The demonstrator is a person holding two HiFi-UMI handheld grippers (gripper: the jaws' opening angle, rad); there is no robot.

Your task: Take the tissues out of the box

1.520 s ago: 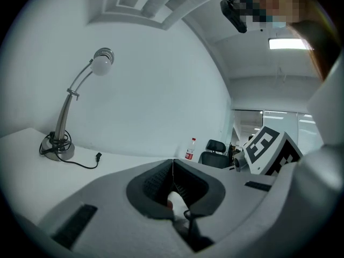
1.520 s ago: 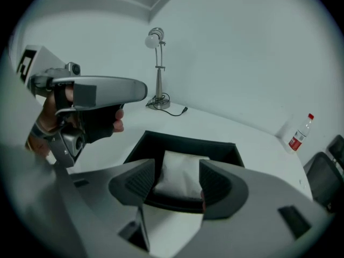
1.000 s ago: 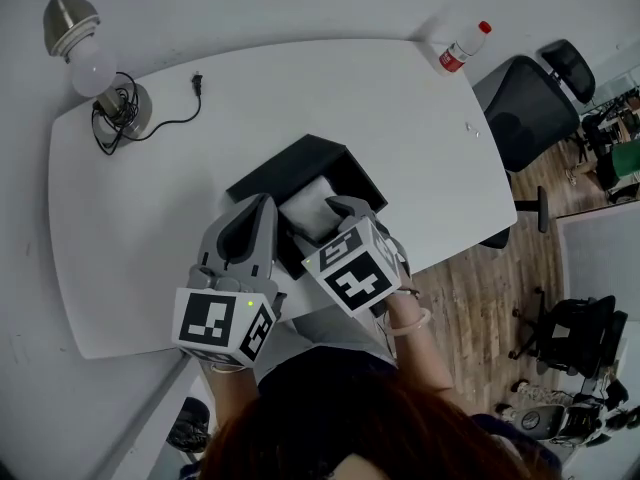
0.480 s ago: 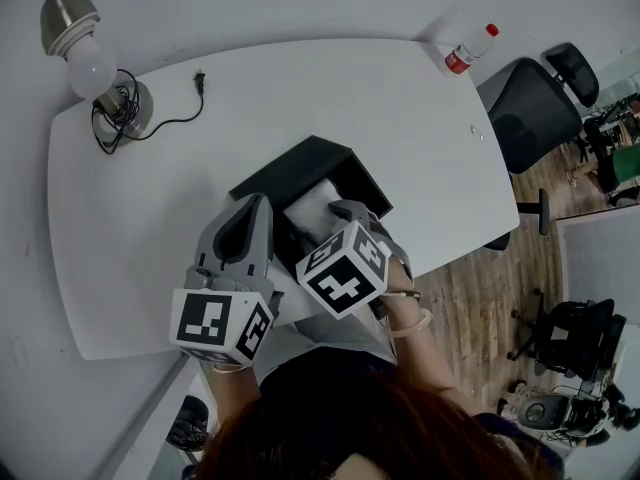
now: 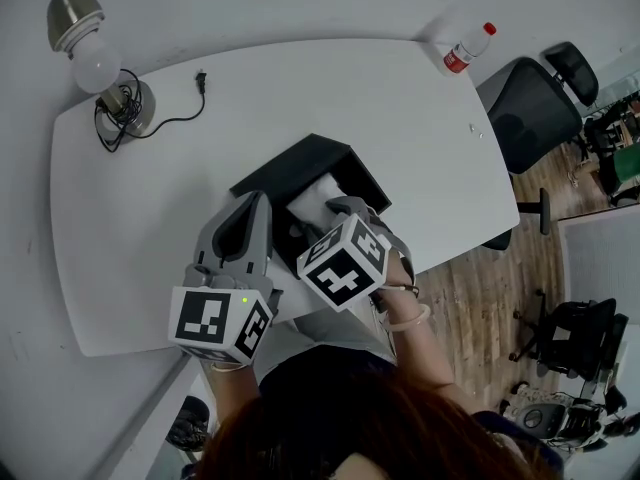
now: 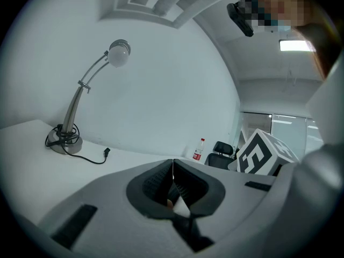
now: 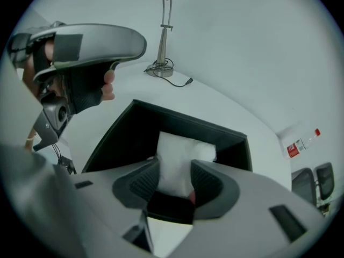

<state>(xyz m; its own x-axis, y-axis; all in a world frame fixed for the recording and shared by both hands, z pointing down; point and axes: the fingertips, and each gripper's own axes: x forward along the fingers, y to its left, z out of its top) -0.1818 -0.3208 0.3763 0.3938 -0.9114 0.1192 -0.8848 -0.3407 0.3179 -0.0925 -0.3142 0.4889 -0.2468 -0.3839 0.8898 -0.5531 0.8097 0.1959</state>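
A black open box point(image 5: 300, 163) stands near the front of the white table point(image 5: 400, 118), with a white wad of tissues point(image 5: 312, 196) inside it. My right gripper point(image 5: 340, 206) reaches into the box from the near side. In the right gripper view its jaws point(image 7: 174, 171) are closing, and the tissues point(image 7: 183, 149) stand between the pads and touch both. My left gripper point(image 5: 258, 203) hovers at the box's left edge. Seen in its own view, the left gripper point(image 6: 173, 168) is shut with nothing between the jaws. The box's bottom is hidden.
A desk lamp point(image 5: 90, 58) with a coiled cord and loose plug point(image 5: 198, 81) stands at the table's far left. A plastic bottle point(image 5: 463, 48) lies at the far right corner. Office chairs point(image 5: 530, 108) stand beyond the right edge, on wooden floor.
The right gripper has tipped and settled slightly lower over the tissues inside the box. The left gripper and the box have stayed where they were.
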